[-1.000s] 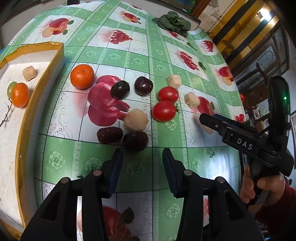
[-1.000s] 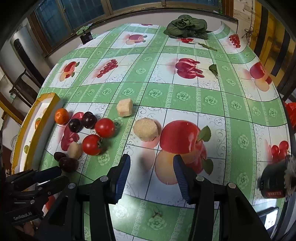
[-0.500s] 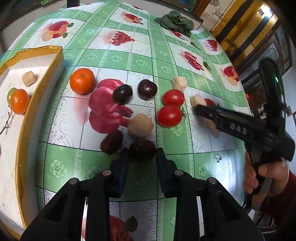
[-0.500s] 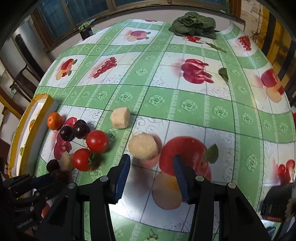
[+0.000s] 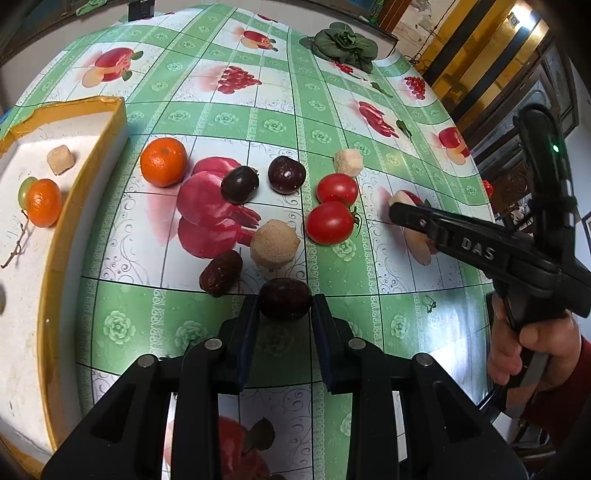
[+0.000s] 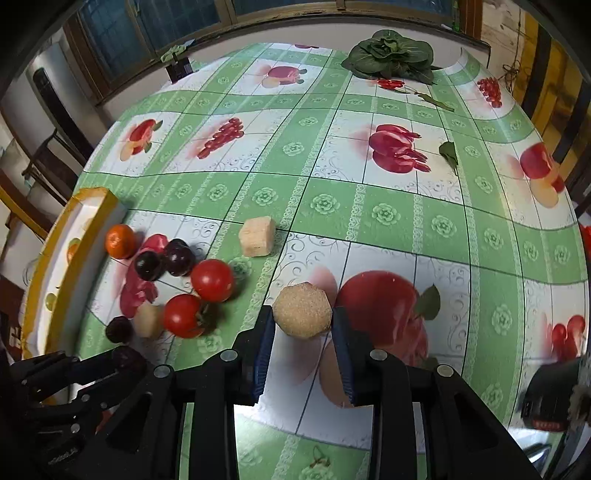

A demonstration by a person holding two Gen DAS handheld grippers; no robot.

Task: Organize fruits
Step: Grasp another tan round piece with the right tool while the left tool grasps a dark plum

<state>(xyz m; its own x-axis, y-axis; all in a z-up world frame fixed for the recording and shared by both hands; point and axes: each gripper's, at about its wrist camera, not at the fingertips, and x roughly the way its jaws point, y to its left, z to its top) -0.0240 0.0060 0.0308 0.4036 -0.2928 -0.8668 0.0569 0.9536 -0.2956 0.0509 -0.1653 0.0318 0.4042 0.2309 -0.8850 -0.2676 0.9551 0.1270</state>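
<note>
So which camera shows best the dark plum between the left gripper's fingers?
The left wrist view: the dark plum sits centred between the left gripper fingers, whole and sharp, pads pressing both sides. In the right wrist view it is only a dark blurred shape at the lower left, half hidden by that gripper.

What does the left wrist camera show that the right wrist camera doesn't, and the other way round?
Left wrist only: the tan cube lying inside the yellow tray, and a person's hand at the right edge. Right wrist only: the windows behind the table. Both: the leafy greens, two tomatoes and the loose orange.
</note>
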